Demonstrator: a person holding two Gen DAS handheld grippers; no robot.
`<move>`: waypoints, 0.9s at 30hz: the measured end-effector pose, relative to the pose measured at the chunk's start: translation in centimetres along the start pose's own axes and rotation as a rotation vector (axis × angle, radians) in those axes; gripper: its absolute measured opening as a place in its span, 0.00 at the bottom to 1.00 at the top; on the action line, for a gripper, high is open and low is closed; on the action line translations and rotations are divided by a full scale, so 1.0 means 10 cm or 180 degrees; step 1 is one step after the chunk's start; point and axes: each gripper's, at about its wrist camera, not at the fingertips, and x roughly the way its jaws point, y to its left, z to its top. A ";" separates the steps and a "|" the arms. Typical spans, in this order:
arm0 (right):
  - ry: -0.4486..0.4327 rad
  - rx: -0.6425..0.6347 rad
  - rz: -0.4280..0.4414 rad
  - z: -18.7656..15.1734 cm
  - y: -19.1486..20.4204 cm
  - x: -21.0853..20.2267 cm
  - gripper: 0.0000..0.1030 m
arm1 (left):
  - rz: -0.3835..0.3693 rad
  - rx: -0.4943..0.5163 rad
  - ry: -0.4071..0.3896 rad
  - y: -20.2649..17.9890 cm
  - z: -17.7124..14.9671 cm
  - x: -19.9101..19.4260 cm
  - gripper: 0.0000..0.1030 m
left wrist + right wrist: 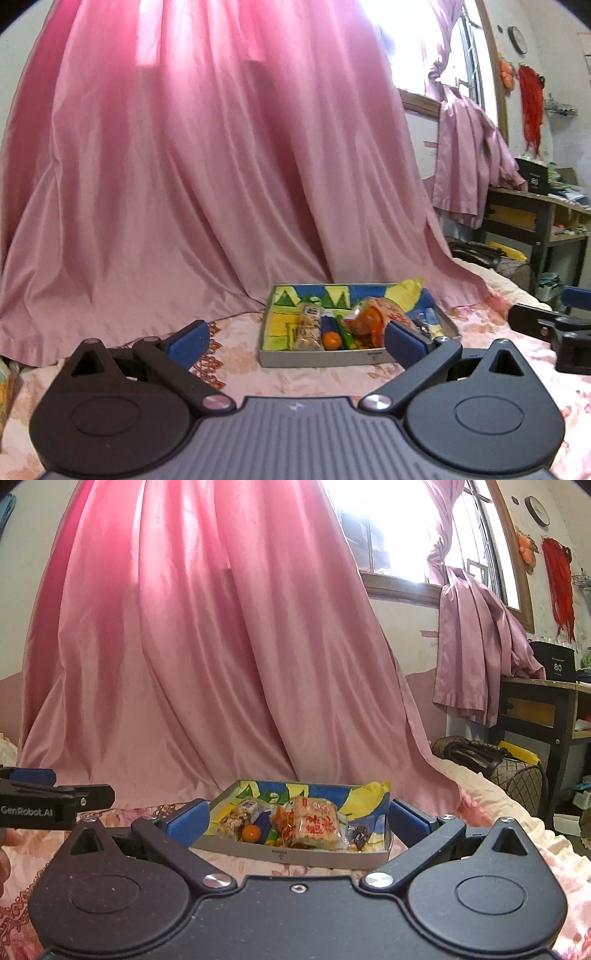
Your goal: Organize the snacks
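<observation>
Both grippers hang over the floral bedspread (295, 380) with nothing held: left gripper (295, 341) spread wide, right gripper (297, 821) equally wide. At twelve o'clock from each lies the shallow cardboard tray (295, 854), painted yellow, blue and green inside, holding a rice-cracker packet (317, 823), a nut bar (308, 326), and a small orange ball (252, 833). Behind hangs a pink curtain (207, 166).

curtain: big shiny pink satin curtain (207, 646), draped down onto the bed
bedsheet: pink floral bedsheet (314, 380)
wall: round black wall clock (537, 506)
desk: dark wooden desk (546, 709) off right
</observation>
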 end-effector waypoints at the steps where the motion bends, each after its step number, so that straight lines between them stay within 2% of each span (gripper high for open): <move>1: 0.0010 0.0005 -0.0005 -0.02 0.01 -0.01 0.99 | -0.0018 0.0006 0.0006 0.01 -0.01 -0.01 1.00; 8: 0.0096 -0.0027 0.0025 -0.09 0.11 -0.03 0.99 | -0.0044 -0.0249 0.0042 0.16 -0.10 -0.10 1.00; 15: 0.0163 -0.0095 -0.0031 -0.29 0.21 0.02 0.99 | 0.0038 -0.0115 0.0101 0.16 -0.29 -0.08 1.00; 20: 0.0172 -0.0052 -0.0064 -0.47 0.17 0.09 0.99 | 0.0037 -0.0304 0.0275 0.20 -0.47 0.04 1.00; 27: 0.0389 0.0098 -0.0027 -0.75 0.09 0.23 0.99 | 0.0120 -0.0294 0.0607 0.17 -0.71 0.19 1.00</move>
